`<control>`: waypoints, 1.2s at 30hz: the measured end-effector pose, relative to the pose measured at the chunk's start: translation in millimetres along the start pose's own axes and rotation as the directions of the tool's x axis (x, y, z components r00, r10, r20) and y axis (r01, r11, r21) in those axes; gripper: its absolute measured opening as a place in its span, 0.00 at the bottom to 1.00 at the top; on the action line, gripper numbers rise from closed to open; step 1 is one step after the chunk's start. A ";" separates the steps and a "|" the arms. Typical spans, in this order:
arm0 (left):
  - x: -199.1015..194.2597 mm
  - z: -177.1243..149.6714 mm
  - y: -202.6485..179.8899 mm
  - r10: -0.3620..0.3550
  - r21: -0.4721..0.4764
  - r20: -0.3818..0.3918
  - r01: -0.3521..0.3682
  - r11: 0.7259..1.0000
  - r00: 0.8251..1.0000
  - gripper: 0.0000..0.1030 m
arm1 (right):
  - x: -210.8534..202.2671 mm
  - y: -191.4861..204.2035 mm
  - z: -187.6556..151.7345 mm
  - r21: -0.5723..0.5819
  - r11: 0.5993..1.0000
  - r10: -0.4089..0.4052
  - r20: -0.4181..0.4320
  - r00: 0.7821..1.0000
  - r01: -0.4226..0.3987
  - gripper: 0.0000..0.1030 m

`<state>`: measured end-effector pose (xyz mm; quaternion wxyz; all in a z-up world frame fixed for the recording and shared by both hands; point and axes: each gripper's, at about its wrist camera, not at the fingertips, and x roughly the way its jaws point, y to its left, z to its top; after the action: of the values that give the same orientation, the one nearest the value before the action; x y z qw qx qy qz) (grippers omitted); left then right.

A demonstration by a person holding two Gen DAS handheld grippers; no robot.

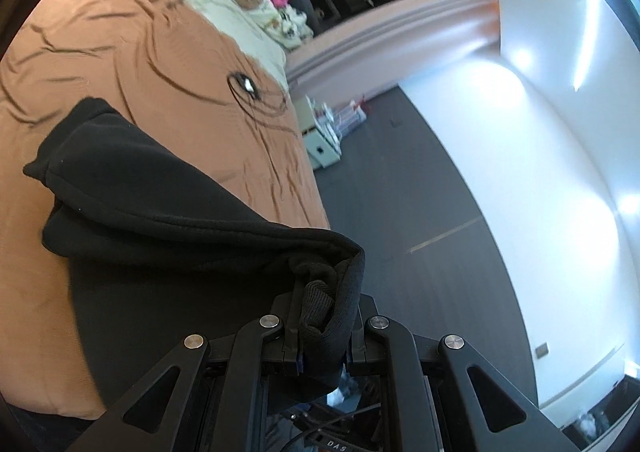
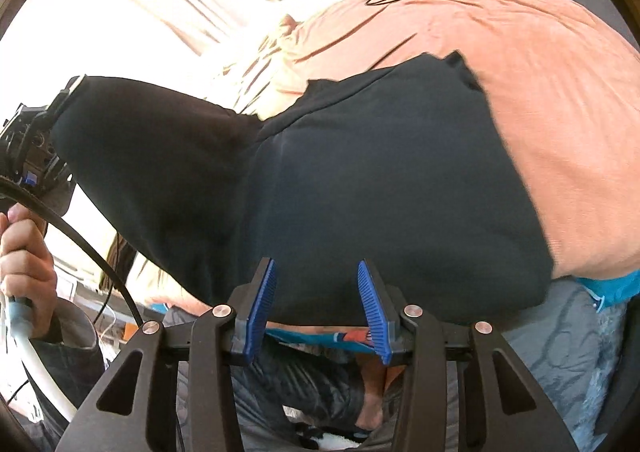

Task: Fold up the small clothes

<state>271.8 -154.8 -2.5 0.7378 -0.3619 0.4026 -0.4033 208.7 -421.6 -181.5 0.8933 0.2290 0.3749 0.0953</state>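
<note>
Your left gripper [image 1: 320, 316] is pinched tight on a bunched corner of the black garment [image 1: 152, 212], lifting that corner off the orange bedspread [image 1: 120, 64] while the rest trails down onto the bed. Your right gripper [image 2: 316, 308] stands with its blue pads [image 2: 262, 304] parted and nothing pressed between them, the garment's near hem just beyond the tips. Farther up the bed a coiled black cable [image 1: 256, 96] lies on the spread.

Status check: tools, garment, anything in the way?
Left tool shut on black garment. Right tool open, empty. Garment half lifted off orange bedspread. Black cable beyond, clear.
</note>
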 end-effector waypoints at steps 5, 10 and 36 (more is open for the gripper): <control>44.9 -10.0 -1.6 0.006 0.009 -0.085 -0.006 1.000 0.996 0.13 | -13.8 -24.8 -1.1 0.044 0.999 -0.023 0.019 1.000 0.022 0.50; 94.0 -25.5 -0.3 0.030 0.017 -0.179 -0.028 0.999 0.983 0.13 | -27.2 -42.6 -1.6 0.084 0.996 -0.032 0.040 0.999 0.029 0.59; 138.2 -39.4 51.4 0.220 0.000 -0.287 -0.230 0.973 0.932 0.78 | -14.4 -56.1 3.7 0.082 0.997 -0.012 -0.026 1.000 0.014 0.59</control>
<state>301.0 -264.3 -104.7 0.7072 -0.2637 0.5502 -0.3574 201.2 -477.0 -197.2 0.8788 0.2616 0.3915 0.0770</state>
